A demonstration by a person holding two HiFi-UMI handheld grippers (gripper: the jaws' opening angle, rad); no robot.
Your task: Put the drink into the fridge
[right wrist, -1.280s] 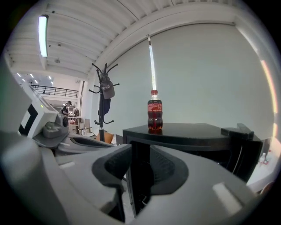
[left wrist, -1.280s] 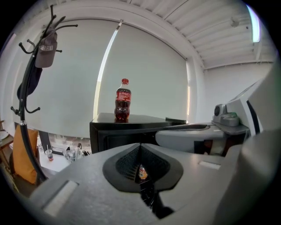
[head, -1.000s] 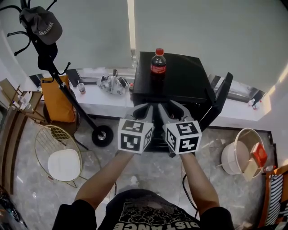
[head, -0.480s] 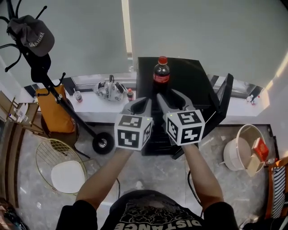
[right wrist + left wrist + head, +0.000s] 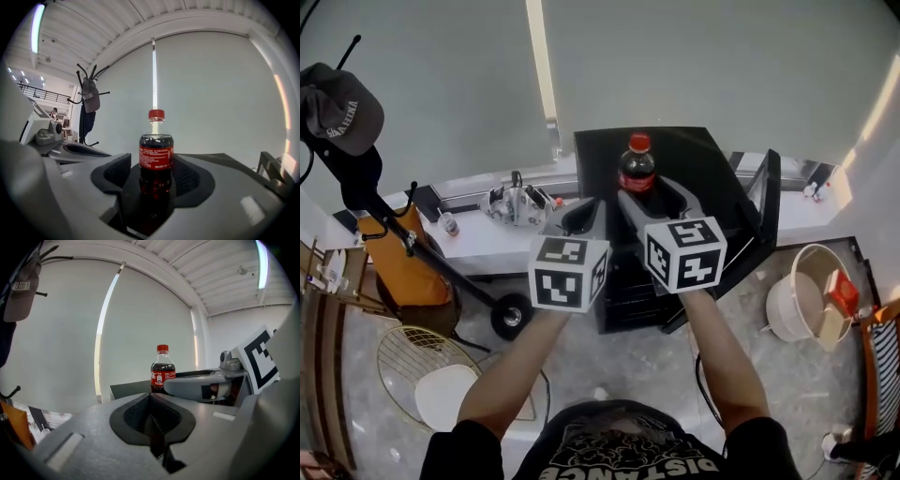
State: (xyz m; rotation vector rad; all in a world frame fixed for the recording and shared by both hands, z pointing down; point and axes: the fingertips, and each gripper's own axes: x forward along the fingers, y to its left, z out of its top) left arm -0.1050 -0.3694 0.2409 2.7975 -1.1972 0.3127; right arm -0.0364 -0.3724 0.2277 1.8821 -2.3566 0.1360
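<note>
Cola bottle (image 5: pixel 636 171) stands upright on top of black fridge (image 5: pixel 712 150); fridge door (image 5: pixel 766 199) hangs open. Not yet gripped: grasp, carry and placing inside all remain. Right gripper (image 5: pixel 652 197) jaws have just been opening, now wide, bottle lined up between them, pads not touching it. Left gripper (image 5: pixel 151 412) pinched closed, empty. Only head view shows the open door; right gripper view shows pad clearance.

White capitals on the person's black shirt (image 5: pixel 619 452), at the bottom middle of the head view, lie upside down and read "DISTANCE". The grey cap (image 5: pixel 337 108) in the upper left carries a short line of white capitals, too small to read surely. The bottle (image 5: pixel 156 159) wears a red label with white script and fine print, neither legible.
</note>
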